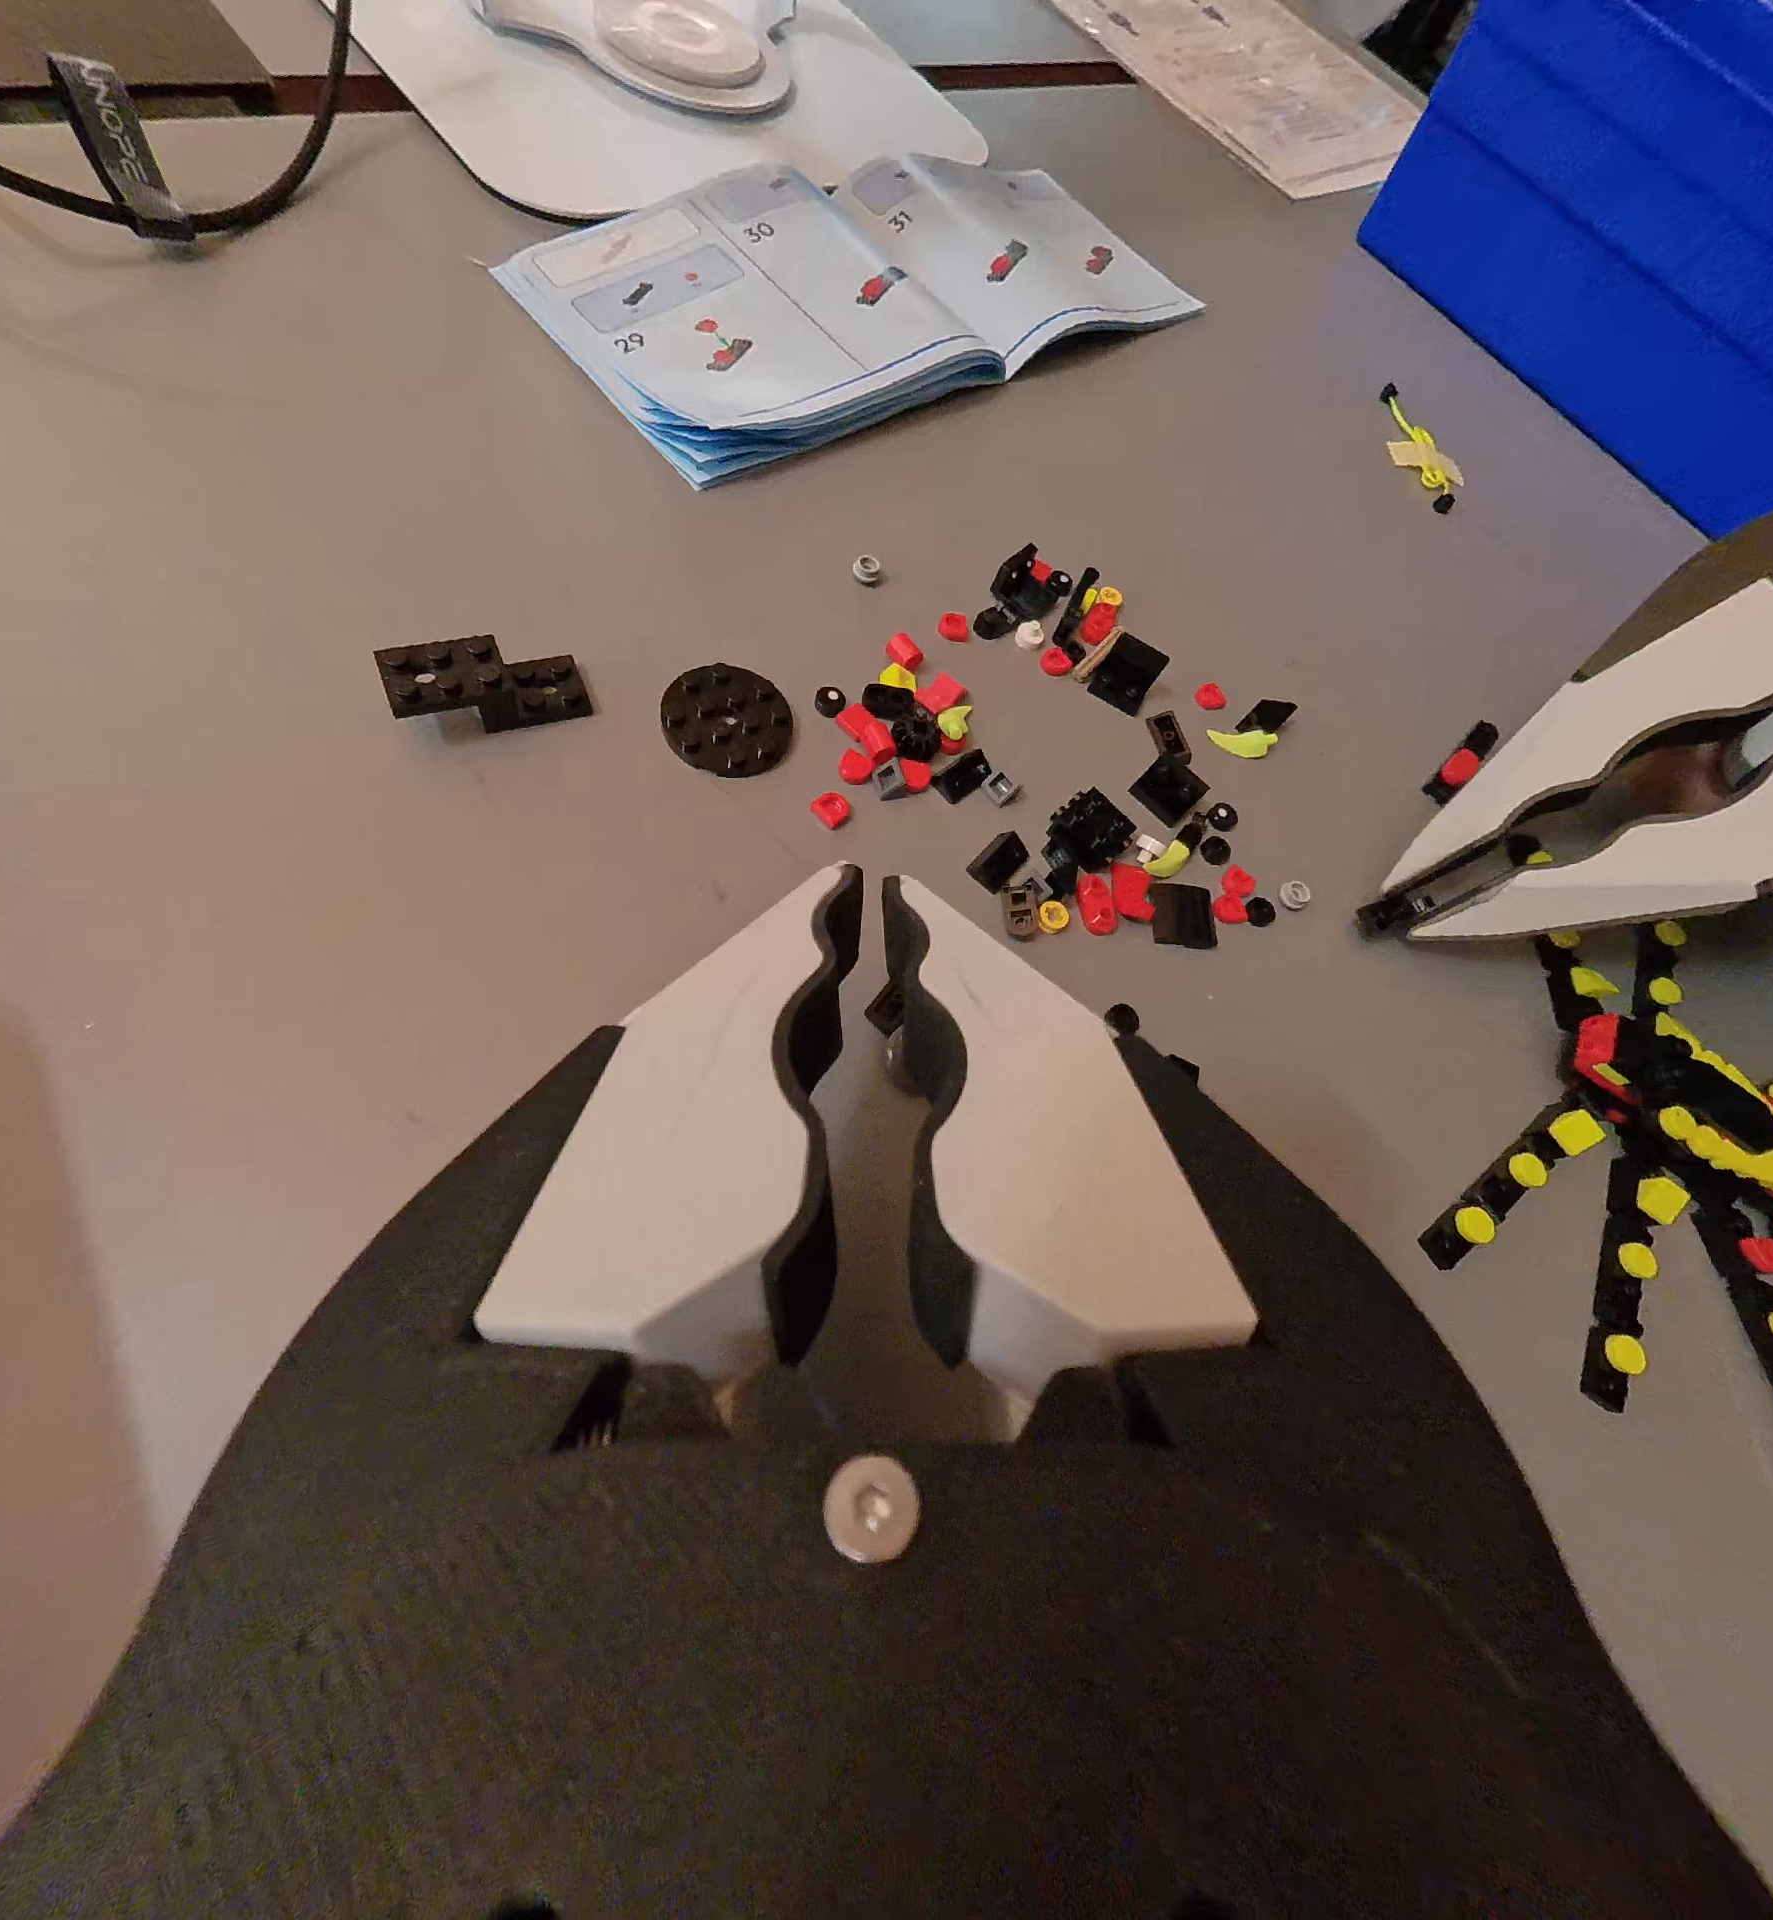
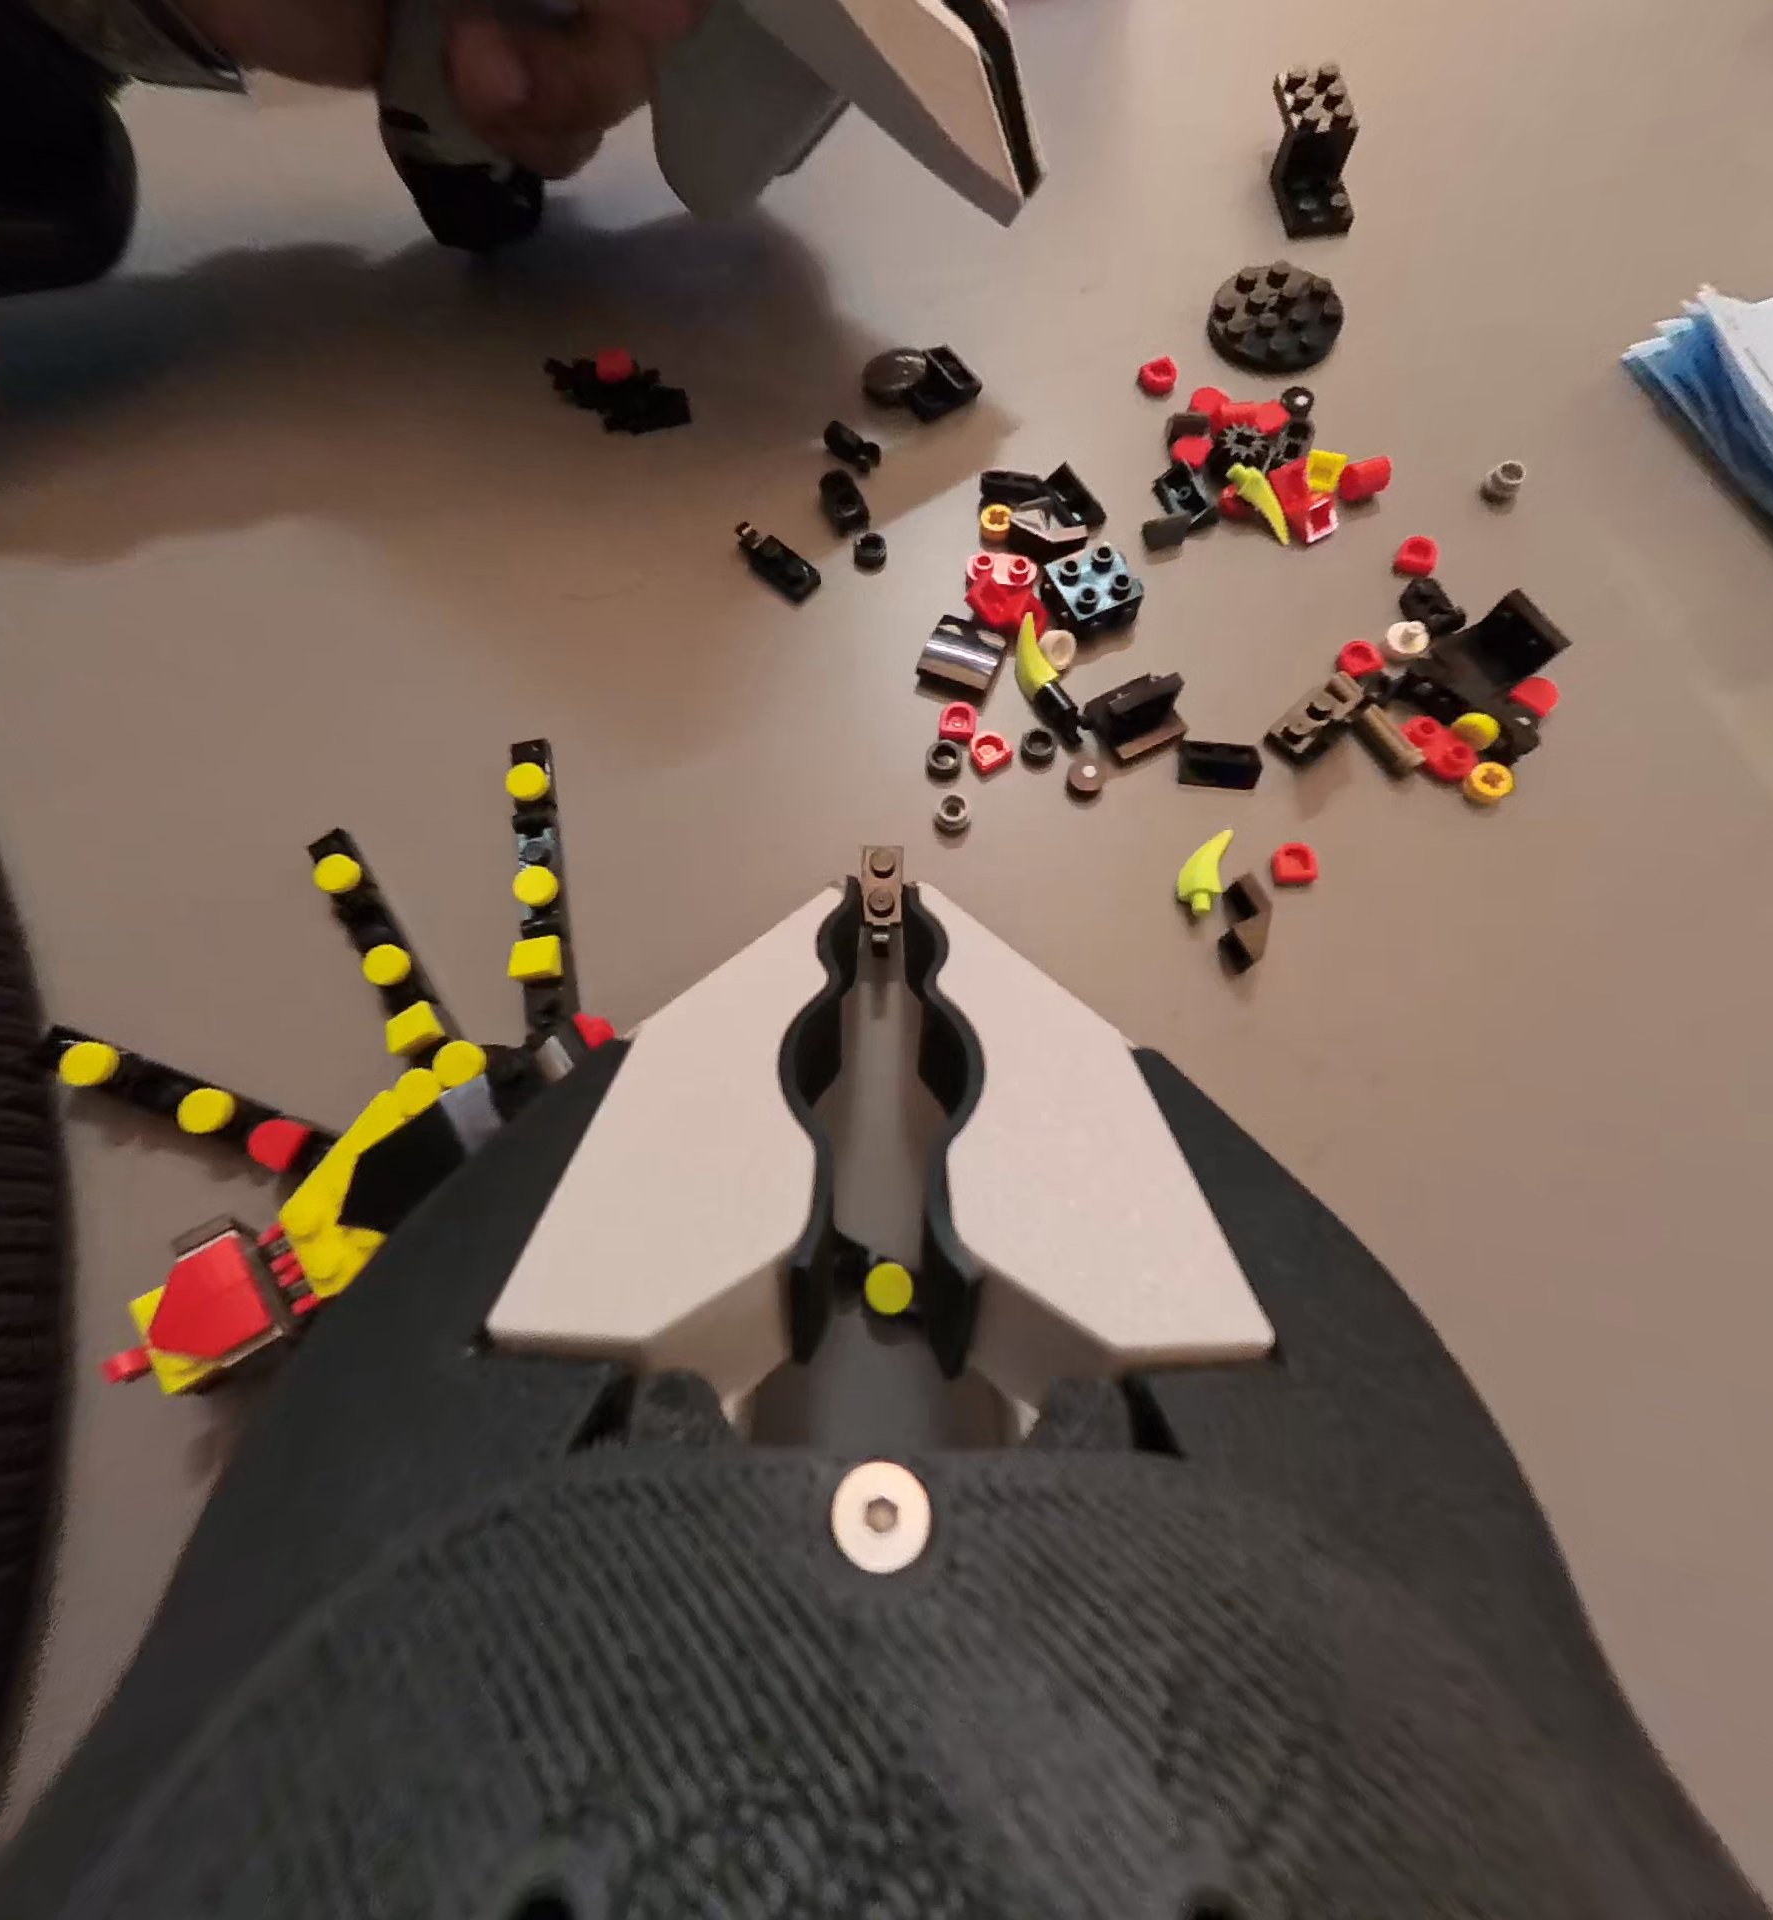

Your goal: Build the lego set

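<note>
My left gripper [image 1: 869, 881] hovers low over the grey table, its jaws closed to a thin slit with nothing between them; it also shows at the top of the right wrist view [image 2: 1012, 197]. My right gripper [image 2: 880, 896] is shut on a small dark clip plate [image 2: 880, 878] that sticks out past its tips; it also shows at the right of the left wrist view [image 1: 1381, 916]. A black, yellow and red spider model [image 1: 1692, 1132] lies beside and partly under the right gripper [image 2: 362, 1174]. Loose small pieces [image 1: 1058, 748] lie scattered ahead of both grippers [image 2: 1225, 582].
A stepped black plate assembly [image 1: 482, 681] and a round black plate [image 1: 726, 719] lie left of the pile. An open instruction booklet [image 1: 840, 312] lies behind, a blue bin [image 1: 1640, 208] at back right. A small black-and-red subassembly [image 2: 617, 390] lies apart. A black cable [image 1: 134, 156] lies at far left. The grippers' ends are close to 15 centimetres from one another. The small black-and-red subassembly [image 2: 617, 390] lies around 10 centimetres away from my left fingertips.
</note>
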